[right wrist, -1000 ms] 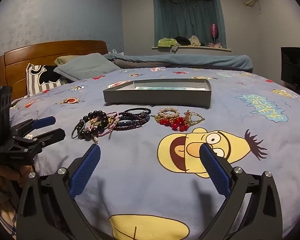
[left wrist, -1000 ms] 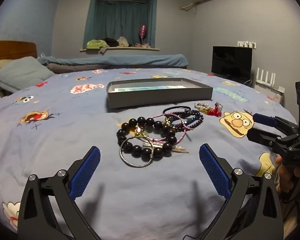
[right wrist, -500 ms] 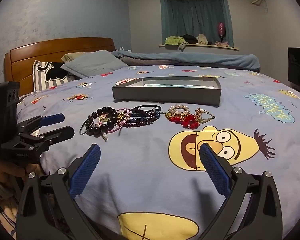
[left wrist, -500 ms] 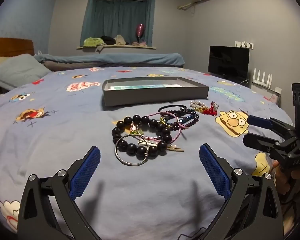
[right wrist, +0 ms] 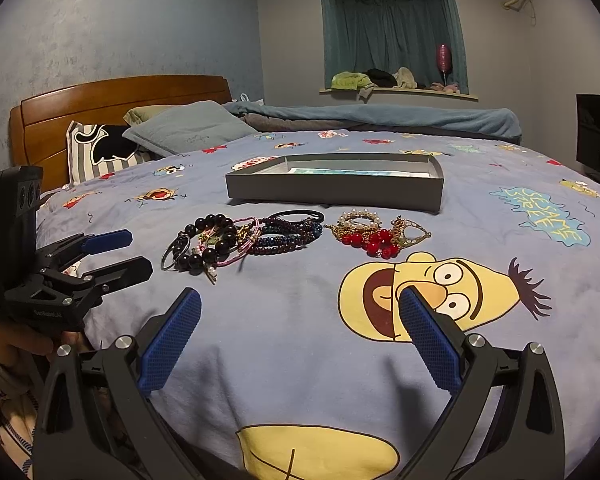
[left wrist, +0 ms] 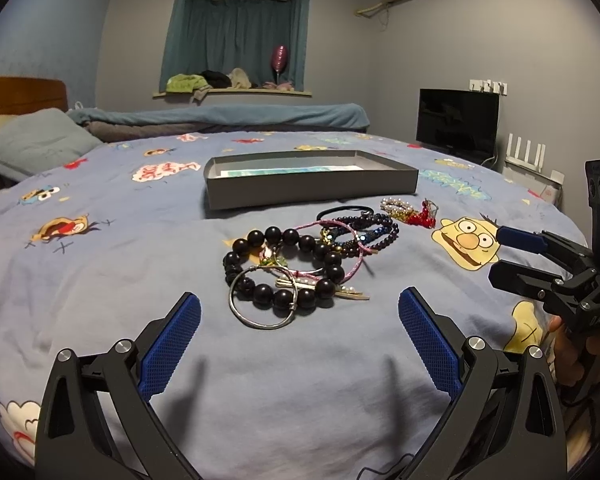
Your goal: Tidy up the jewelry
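A heap of jewelry lies on the bed in front of a shallow grey box. A black bead bracelet and a silver ring lie nearest, with dark blue bead bracelets behind them. A red and pearl piece is off to the right. My left gripper is open just short of the black beads. Above the yellow cartoon print, my right gripper is open and holds nothing. Each gripper also shows in the other's view: the right gripper and the left gripper.
The blue cartoon bedspread covers the bed. Pillows and a wooden headboard lie at the left. A rolled blanket runs along the far edge. A black screen stands by the right wall. A hand holds the left gripper.
Both grippers have moved forward toward the jewelry, which now looks larger and closer. Both have stayed open and the jewelry has not moved.
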